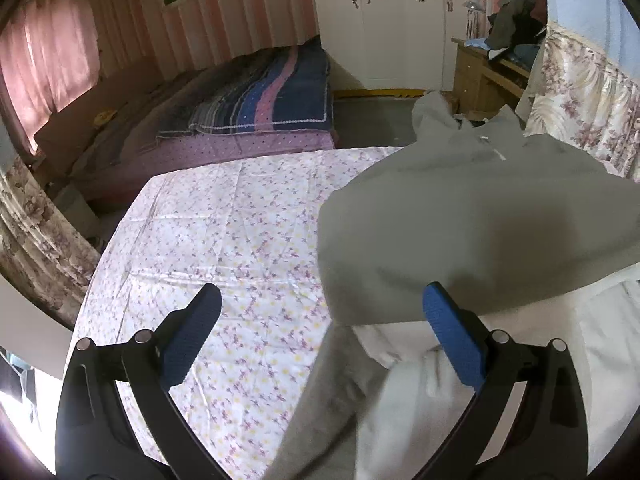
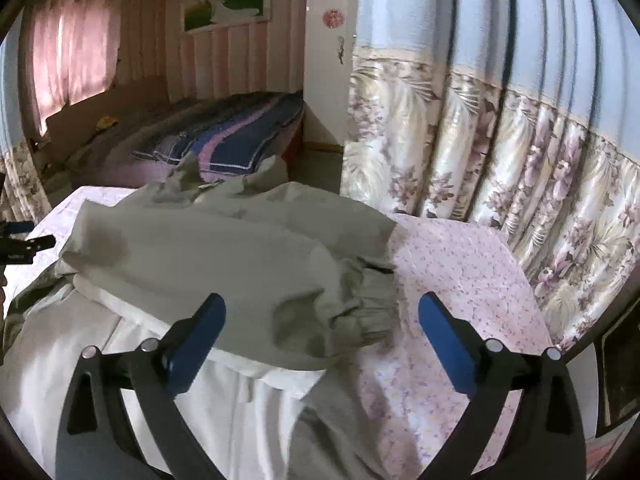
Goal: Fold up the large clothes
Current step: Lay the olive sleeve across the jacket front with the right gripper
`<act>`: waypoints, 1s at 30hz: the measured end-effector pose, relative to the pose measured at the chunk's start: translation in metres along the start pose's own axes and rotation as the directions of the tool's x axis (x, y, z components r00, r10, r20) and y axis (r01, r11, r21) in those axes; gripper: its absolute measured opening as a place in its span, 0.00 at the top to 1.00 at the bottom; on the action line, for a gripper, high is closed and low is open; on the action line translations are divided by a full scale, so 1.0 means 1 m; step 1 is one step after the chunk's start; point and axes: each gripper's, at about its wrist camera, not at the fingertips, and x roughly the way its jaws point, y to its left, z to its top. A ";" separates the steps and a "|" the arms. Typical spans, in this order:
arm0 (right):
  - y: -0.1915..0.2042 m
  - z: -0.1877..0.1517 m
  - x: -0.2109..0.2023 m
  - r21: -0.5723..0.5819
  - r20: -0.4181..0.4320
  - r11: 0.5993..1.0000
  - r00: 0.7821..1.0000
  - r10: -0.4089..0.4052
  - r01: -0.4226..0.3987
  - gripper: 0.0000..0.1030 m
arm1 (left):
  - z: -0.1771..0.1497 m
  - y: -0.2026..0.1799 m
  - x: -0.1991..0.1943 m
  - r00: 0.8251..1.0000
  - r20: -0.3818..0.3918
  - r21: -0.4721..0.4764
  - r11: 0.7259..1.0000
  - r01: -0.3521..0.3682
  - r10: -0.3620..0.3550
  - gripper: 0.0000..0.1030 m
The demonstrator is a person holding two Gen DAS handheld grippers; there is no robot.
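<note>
- We work on a flat surface covered by a white sheet printed with small purple and yellow flowers (image 1: 224, 240); the sheet shows pressed crease lines and lies smooth on the bare left part.
- We locate the large pale grey-green fabric garment (image 1: 460, 216) on the right half of that sheet in the left wrist view. Its upper part lies folded over a whiter layer beneath it, and a gathered cuff shows at its right edge in the right wrist view.
- We see the left gripper (image 1: 322, 334) above the sheet with its blue-padded jaws spread wide. Nothing lies between them; the right pad stands just in front of the garment's near edge.
- We see the right gripper (image 2: 322, 334) likewise spread wide above the folded garment (image 2: 224, 264), with no cloth pinched by the pads.
- Behind the surface stands a low bed with a navy, blue and pink striped blanket (image 1: 276, 92).
- The room has pink striped walls, a pink window curtain (image 1: 52, 64), a framed landscape picture (image 2: 228, 4) and a white wardrobe with scroll decals (image 1: 384, 20).
- A floral curtain with a pale blue upper band (image 2: 500, 152) hangs close on the right.
- We find no readable writing or brand marks.
</note>
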 end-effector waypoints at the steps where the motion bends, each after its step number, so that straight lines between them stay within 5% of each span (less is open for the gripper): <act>1: 0.007 -0.002 0.006 -0.014 -0.033 1.000 0.999 0.008 -0.009 0.05 | 0.000 -0.003 -0.002 1.000 0.007 0.002 1.000 0.013 -0.013 0.03; 13: 0.019 -0.023 0.074 -0.082 -0.210 0.997 0.977 -0.027 0.010 0.08 | -0.015 -0.025 0.043 0.991 -0.107 0.056 0.995 0.086 -0.080 0.03; 20: 0.024 -0.029 0.078 -0.090 -0.232 0.996 0.972 -0.043 0.023 0.07 | -0.016 -0.026 0.052 0.988 -0.123 0.080 0.992 0.098 -0.088 0.03; 30: 0.011 -0.012 0.011 -0.042 -0.058 0.999 0.998 -0.006 0.004 0.06 | -0.015 -0.017 0.008 0.996 -0.023 0.064 0.994 0.093 -0.091 0.03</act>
